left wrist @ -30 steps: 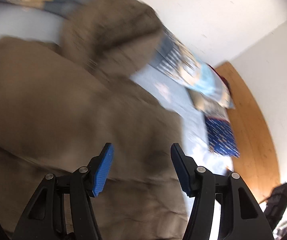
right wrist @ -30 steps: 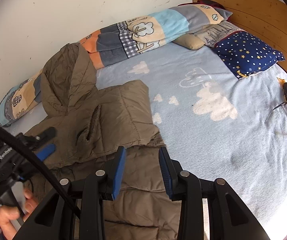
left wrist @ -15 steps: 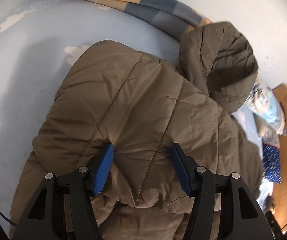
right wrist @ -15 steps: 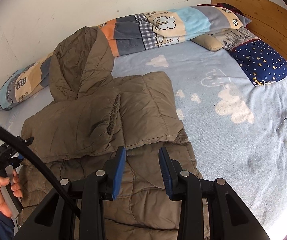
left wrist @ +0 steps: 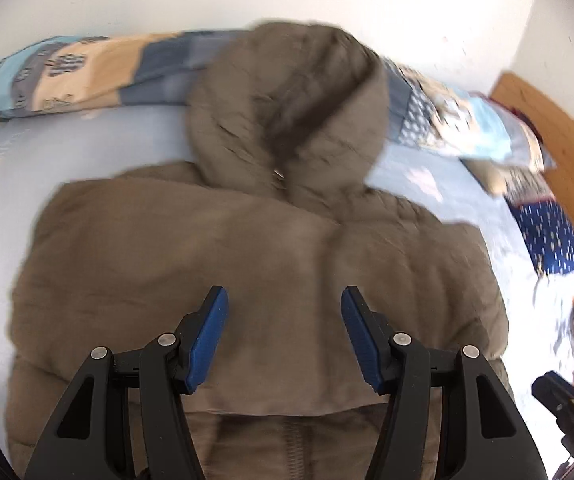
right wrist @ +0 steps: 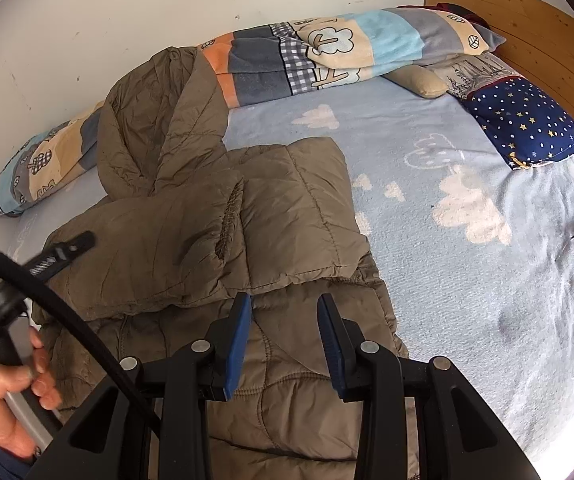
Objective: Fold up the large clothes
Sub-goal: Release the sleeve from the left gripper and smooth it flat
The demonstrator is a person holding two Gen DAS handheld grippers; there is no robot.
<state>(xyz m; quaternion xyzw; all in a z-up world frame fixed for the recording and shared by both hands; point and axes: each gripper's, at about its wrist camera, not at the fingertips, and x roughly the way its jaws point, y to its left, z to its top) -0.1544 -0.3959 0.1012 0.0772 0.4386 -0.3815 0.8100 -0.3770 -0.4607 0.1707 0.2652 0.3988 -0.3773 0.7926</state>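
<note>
Light-blue cloud-print bed sheet (right wrist: 427, 216) with a brown puffer jacket (right wrist: 215, 240) spread across it.
Both sleeves lie folded over its chest, hood (left wrist: 287, 104) toward the wall, apparently resting on the patchwork blanket (right wrist: 327, 56); left gripper (left wrist: 283, 336) and right gripper (right wrist: 283, 336) hover above, jaws apart, empty.

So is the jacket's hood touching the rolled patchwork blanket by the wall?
Touching. The right wrist view shows the hood of the brown jacket lying across the rolled blanket, covering part of it, with blanket showing on both sides.
</note>
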